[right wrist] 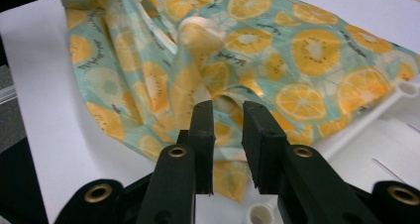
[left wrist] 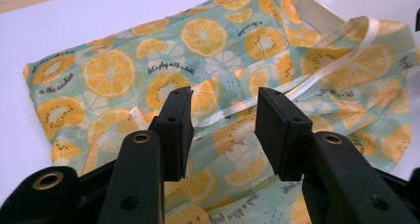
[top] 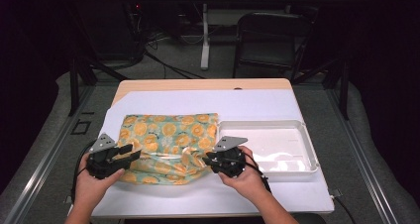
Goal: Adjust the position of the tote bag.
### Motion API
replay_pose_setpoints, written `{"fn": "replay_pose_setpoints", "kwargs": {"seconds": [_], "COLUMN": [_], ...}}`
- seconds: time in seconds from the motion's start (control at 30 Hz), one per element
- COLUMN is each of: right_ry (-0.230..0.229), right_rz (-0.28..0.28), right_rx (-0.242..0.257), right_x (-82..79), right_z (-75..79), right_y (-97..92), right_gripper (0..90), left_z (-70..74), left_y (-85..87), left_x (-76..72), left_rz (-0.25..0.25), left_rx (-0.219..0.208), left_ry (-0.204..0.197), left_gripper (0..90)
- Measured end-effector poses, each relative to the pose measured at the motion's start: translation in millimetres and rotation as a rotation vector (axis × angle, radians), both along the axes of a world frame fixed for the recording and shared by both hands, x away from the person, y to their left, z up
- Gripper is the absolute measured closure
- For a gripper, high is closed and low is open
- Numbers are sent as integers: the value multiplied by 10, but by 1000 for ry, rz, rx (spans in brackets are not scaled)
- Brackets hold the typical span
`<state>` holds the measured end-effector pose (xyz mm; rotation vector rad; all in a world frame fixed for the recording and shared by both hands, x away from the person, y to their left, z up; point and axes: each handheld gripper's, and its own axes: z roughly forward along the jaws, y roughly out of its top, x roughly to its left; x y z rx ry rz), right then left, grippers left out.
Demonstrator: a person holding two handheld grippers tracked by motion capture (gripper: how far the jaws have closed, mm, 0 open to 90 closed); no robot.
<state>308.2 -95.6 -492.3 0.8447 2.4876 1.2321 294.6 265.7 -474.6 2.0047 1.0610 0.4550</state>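
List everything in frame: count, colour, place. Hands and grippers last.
fruit-print bag: 1, teal with orange and kiwi slices, lying crumpled mid-table, its right edge against the tray
ribbon: 1, cream, trailing across the bag
tray: 1, white, right of the bag on the table
table cover: 1, white, spread over the table
table: 1, light wood edge at the far side
chair: 1, black, on the floor beyond the table
left gripper: 1, black with a grey plate, at the bag's near left corner, jaws apart
right gripper: 1, black with a grey plate, at the bag's near right corner, jaws apart with a narrow gap
hands: 2, one holding each gripper
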Motion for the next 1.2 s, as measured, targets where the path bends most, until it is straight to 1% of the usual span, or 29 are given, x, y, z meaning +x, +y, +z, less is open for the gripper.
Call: {"fn": "replay_pose_setpoints", "kwargs": {"seconds": [0.07, 0.1, 0.17, 0.23, 0.33, 0.37, 0.4, 0.43, 0.47, 0.5, 0.57, 0.6, 0.63, 0.67, 0.7, 0.73, 0.77, 0.8, 0.83, 0.87, 0.93, 1.03, 1.07, 1.1, 1.13, 1.17, 1.2], "right_ry": [-5, -6, -22, -25, -41, -44, -44, -54, -59, -62, -66, -67, -62, -56, -46, -46, -36, -29, -29, -35, -54, -61, -64, -69, -71, -69, -56], "right_rz": [7, 21, 32, 37, 61, 67, 67, 74, 72, 75, 73, 70, 71, 72, 75, 75, 72, 65, 65, 57, 40, 12, -5, -37, -51, -66, -80], "right_rx": [-5, -10, -13, -10, -10, -9, -9, -19, -18, -33, -37, -50, -52, -61, -61, -61, -55, -42, -42, -31, -25, -9, -1, 14, 17, 14, 14], "right_x": [-5, -19, -36, -44, -78, -82, -82, -94, -98, -98, -97, -83, -76, -66, -57, -57, -51, -39, -39, -26, -9, 26, 46, 89, 105, 130, 167], "right_z": [0, 2, 9, 12, 32, 31, 31, 22, 10, 5, -9, -32, -40, -48, -55, -55, -57, -49, -49, -39, -30, -19, -16, -16, -20, -26, -39], "right_y": [21, 62, 101, 119, 174, 187, 187, 230, 248, 260, 275, 294, 299, 301, 302, 302, 301, 291, 291, 281, 263, 229, 210, 175, 165, 151, 136], "right_gripper": [744, 731, 708, 697, 647, 628, 628, 592, 583, 580, 582, 607, 627, 666, 732, 732, 779, 855, 855, 890, 900, 900, 900, 900, 900, 900, 900], "left_z": [10, 9, 7, 2, 3, 7, 7, 7, 6, 1, -4, -15, -15, -22, -29, -38, -44, -52, -60, -68, -101, -127, -137, -151, -156, -156, -160], "left_y": [-5, -10, -12, -18, -38, -43, -43, -48, -54, -70, -79, -94, -94, -103, -111, -118, -125, -133, -140, -145, -154, -149, -143, -133, -126, -126, -116], "left_x": [-25, -36, -43, -55, -81, -89, -89, -95, -100, -114, -121, -128, -128, -133, -135, -137, -140, -145, -148, -151, -156, -156, -156, -156, -158, -158, -159], "left_rz": [1, -3, -6, -6, -9, -14, -14, -15, -21, -28, -26, -26, -26, -29, -31, -33, -35, -36, -38, -40, -48, -50, -47, -43, -40, -40, -39], "left_rx": [-2, 0, 6, 16, 15, 22, 22, 24, 25, 32, 37, 41, 41, 45, 49, 55, 61, 62, 63, 67, 90, 95, 95, 98, 100, 100, 99], "left_ry": [0, 0, 1, 1, -3, -6, -6, -7, -9, -16, -23, -28, -28, -27, -26, -27, -27, -26, -26, -27, -26, -22, -17, -14, -13, -13, -11], "left_gripper": [579, 579, 579, 579, 579, 578, 576, 573, 564, 555, 543, 526, 522, 517, 514, 514, 511, 505, 505, 500, 499, 496, 496, 496, 496, 496, 496]}}
